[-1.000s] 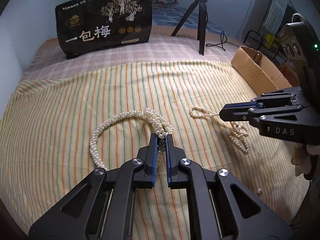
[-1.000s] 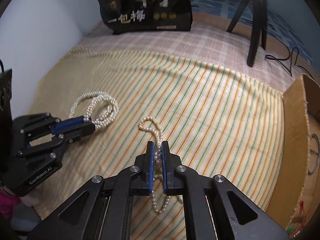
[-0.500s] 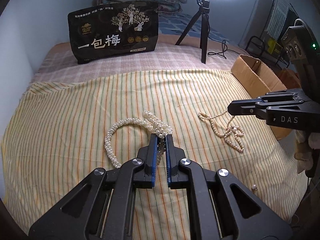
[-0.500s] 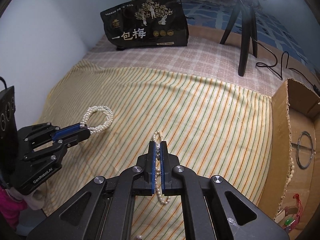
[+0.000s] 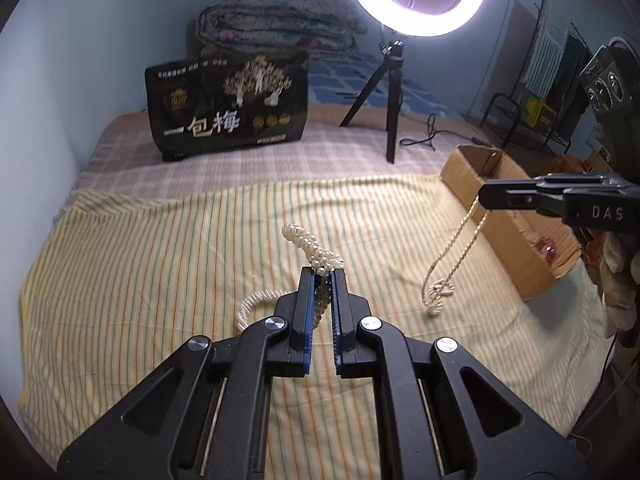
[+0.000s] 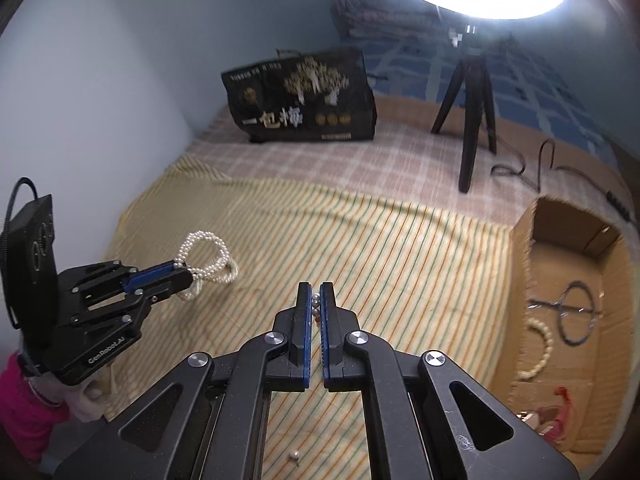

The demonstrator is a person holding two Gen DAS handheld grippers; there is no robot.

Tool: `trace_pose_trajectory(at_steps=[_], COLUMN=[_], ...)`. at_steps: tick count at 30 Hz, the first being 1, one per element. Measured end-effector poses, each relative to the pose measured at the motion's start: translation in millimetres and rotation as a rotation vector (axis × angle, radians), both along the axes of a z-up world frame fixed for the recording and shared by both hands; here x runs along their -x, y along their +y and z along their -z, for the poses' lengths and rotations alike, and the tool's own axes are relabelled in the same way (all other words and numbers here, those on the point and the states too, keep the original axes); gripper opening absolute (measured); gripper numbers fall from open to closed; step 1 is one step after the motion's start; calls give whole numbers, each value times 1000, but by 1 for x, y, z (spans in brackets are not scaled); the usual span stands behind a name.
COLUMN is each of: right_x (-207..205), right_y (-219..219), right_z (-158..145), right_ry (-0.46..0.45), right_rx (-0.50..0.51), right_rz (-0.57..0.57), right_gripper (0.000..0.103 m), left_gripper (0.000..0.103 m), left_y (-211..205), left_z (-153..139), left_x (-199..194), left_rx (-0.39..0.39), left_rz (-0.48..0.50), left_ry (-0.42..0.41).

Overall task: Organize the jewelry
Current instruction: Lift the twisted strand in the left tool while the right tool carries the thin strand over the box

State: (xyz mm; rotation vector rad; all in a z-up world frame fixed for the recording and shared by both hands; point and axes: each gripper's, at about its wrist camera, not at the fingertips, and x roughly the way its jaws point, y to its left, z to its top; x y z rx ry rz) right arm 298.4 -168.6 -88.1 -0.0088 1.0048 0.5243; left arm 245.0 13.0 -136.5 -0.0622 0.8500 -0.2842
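Observation:
My left gripper (image 5: 322, 274) is shut on a thick multi-strand pearl necklace (image 5: 310, 246) and holds it above the striped cloth (image 5: 160, 260); part of it loops down to the left. The right wrist view shows that necklace (image 6: 208, 256) hanging from the left gripper (image 6: 182, 274). My right gripper (image 6: 316, 300) is shut on a thin pearl strand (image 6: 315, 307), mostly hidden between the fingers. In the left wrist view that strand (image 5: 452, 264) dangles from the right gripper (image 5: 486, 196), its low end near the cloth.
An open cardboard box (image 6: 568, 280) at the right holds a metal ring (image 6: 574, 312), a bead bracelet (image 6: 540, 348) and a red item. A loose pearl (image 6: 294, 456) lies on the cloth. A black bag (image 5: 228, 116) and a ring-light tripod (image 5: 390, 92) stand behind.
Both grippers have risen from the cloth, each lifting its pearls. The thin strand now hangs from the right gripper, nearer the box.

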Motion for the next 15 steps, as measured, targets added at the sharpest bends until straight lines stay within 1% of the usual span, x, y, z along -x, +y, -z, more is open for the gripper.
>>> trace_pose_trajectory(at_steps=[7, 15], right_x=[14, 26], right_y=[-14, -42], right_z=[-40, -73], right_ry=[-70, -130], right_rx=[2, 7], right_rz=[14, 50], right_gripper=[2, 2], left_gripper=[5, 5], left_y=[-15, -41], left_z=[-31, -59], left_x=[9, 18], left_rx=[4, 10], left_rz=[25, 66], left_ry=[-46, -87])
